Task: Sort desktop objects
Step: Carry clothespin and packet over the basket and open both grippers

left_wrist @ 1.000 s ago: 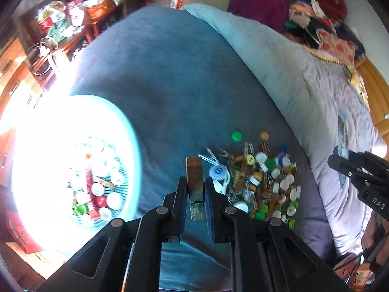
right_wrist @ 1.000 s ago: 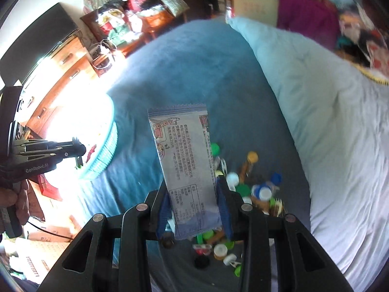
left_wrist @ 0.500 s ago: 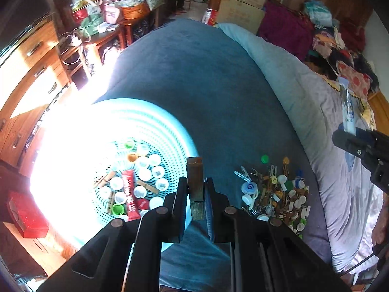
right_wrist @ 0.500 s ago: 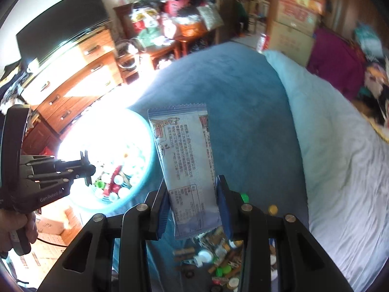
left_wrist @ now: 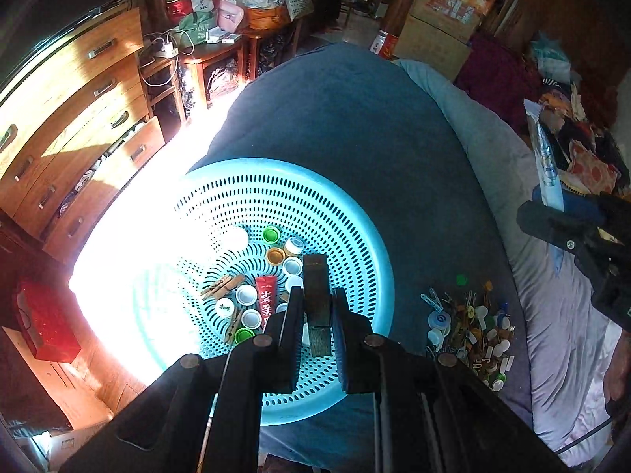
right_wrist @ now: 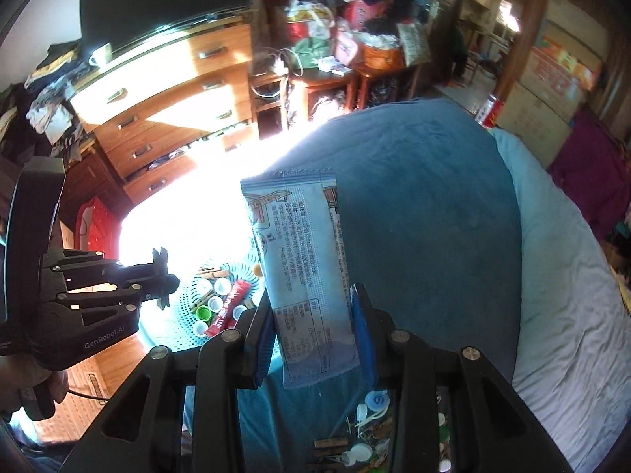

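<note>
My left gripper is shut on a dark wooden clothespin and holds it above the light blue perforated basket, which holds bottle caps, wooden clothespins and a red packet. My right gripper is shut on a pale blue printed sachet, held upright above the bed; it shows edge-on in the left wrist view. A pile of caps, clips and clothespins lies on the blue blanket right of the basket. The left gripper also shows in the right wrist view, over the basket.
The dark blue blanket covers the bed, with a pale grey-blue quilt to the right. A wooden chest of drawers stands left of the bed. Strong sunlight washes out the basket's left side. A cluttered side table stands behind.
Both grippers have moved left and up, from over the pile towards the basket. The left gripper now holds the clothespin over the basket. Both grips are unchanged.
</note>
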{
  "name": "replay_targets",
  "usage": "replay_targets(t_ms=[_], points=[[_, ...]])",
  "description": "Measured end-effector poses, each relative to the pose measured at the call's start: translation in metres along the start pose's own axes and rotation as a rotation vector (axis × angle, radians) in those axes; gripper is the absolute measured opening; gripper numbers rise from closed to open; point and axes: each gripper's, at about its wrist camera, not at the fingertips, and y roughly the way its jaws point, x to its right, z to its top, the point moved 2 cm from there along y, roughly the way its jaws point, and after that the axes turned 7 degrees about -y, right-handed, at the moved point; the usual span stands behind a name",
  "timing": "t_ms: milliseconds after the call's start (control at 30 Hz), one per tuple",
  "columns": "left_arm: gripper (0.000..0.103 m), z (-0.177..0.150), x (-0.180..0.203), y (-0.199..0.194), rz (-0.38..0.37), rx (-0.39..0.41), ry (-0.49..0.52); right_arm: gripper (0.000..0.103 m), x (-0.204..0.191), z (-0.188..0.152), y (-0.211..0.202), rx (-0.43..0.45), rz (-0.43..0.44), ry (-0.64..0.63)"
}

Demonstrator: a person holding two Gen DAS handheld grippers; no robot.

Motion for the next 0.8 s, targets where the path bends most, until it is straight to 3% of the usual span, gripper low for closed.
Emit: replay_targets(t_ms=[233, 800], points=[[0.014, 0.01, -0.028, -0.004, 0.004, 0.005, -0.036, 0.034, -0.018, 0.021, 0.015, -0.017, 0.007, -0.059], [0.014, 0.024, -0.045, 0.005, -0.016, -0.016, -0.072, 0.034, -0.04, 0.049, 0.045, -0.069, -0.028, -0.176]])
